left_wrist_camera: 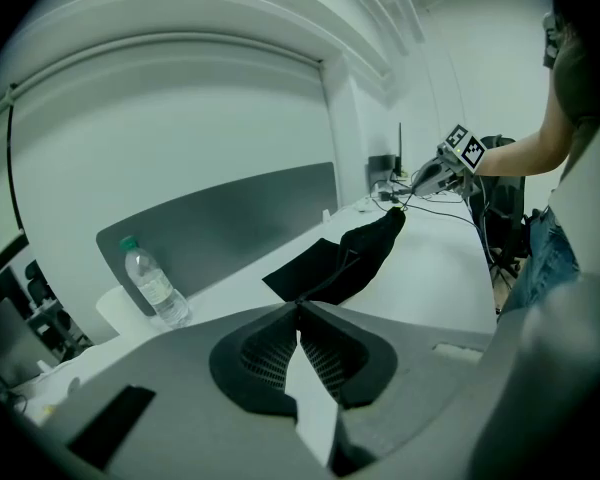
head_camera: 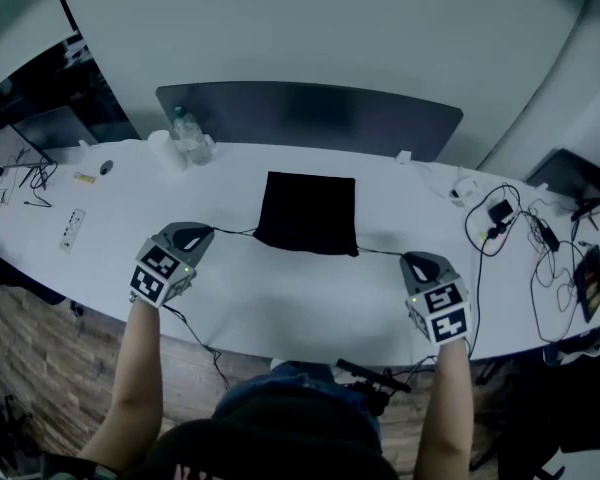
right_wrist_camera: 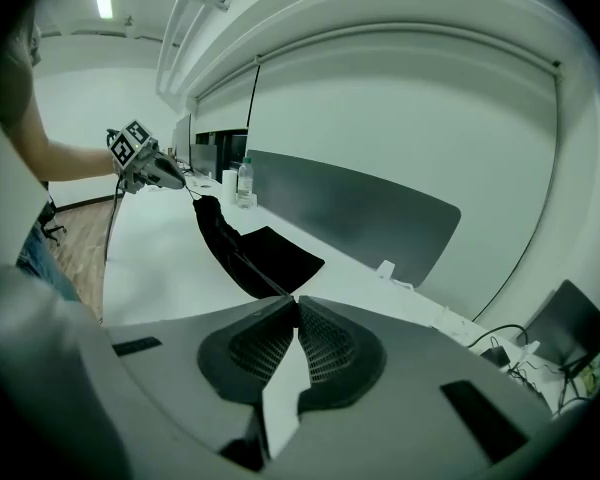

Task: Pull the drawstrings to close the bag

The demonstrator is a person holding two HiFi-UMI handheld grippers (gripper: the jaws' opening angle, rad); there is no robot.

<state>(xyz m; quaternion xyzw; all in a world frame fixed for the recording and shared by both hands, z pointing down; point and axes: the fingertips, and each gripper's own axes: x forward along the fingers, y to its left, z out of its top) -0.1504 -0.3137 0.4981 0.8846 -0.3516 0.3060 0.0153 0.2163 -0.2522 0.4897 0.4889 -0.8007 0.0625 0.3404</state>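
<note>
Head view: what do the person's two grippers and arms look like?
The left claw and right claw have grey, tapered shells, each with a white cube of black square markers. Inside are dark ribbed pads. A thin black cable trails from the left one. Forearms are bare; no sleeves show.

Taut drawstrings (head_camera: 235, 231) are stretching sideways from the black bag (head_camera: 307, 213), barring the way across. The near strip of the white table (head_camera: 280, 308) is lying open, while a water bottle (head_camera: 190, 136) and tangled cables (head_camera: 520, 238) are crowding its ends.
</note>
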